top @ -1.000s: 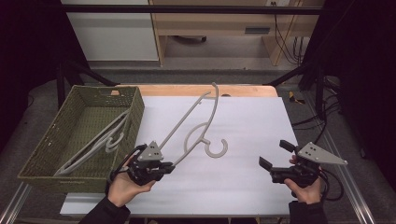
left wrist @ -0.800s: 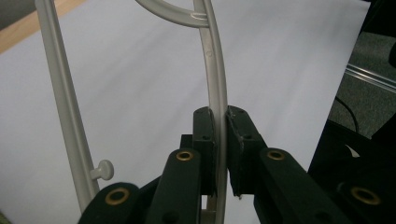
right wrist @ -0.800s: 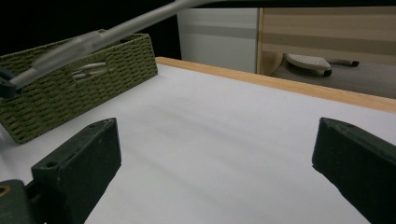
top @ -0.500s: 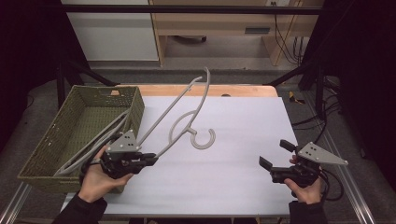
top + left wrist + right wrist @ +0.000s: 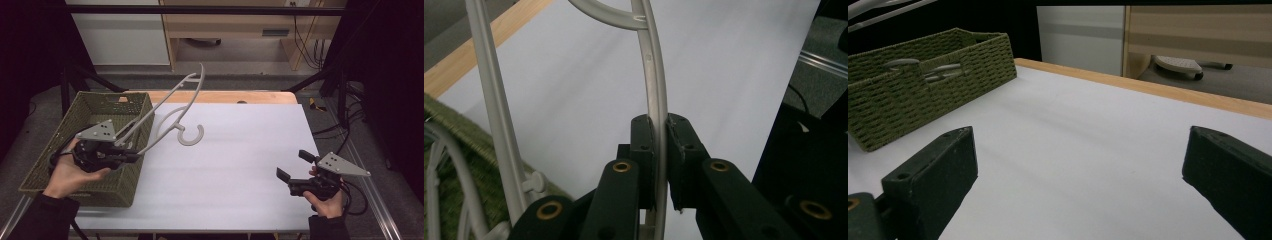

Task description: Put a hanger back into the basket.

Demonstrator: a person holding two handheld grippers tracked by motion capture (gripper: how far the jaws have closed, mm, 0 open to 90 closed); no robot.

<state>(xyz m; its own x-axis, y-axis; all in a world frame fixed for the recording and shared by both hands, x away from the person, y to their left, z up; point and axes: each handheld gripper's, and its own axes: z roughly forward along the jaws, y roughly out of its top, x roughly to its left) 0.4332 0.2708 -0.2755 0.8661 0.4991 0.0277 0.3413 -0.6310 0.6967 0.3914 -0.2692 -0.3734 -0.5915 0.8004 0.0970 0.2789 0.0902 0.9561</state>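
Left gripper (image 5: pixel 131 156): jaws clamped on one arm of the grey hanger (image 5: pixel 172 107), above the basket's near right corner.
Hanger: lifted clear of the table, tilted up and away; its hook (image 5: pixel 191 135) hangs over the white sheet just beside the basket.
Right gripper (image 5: pixel 292 167): jaws wide apart, nothing between them, at the table's near right edge.
Open room: the white table (image 5: pixel 240 160) is bare between the grippers.
Edges: the green woven basket (image 5: pixel 55 172) sits against the table's left edge.
Hard to see: other hangers (image 5: pixel 923 67) inside the basket, mostly hidden by its wall.
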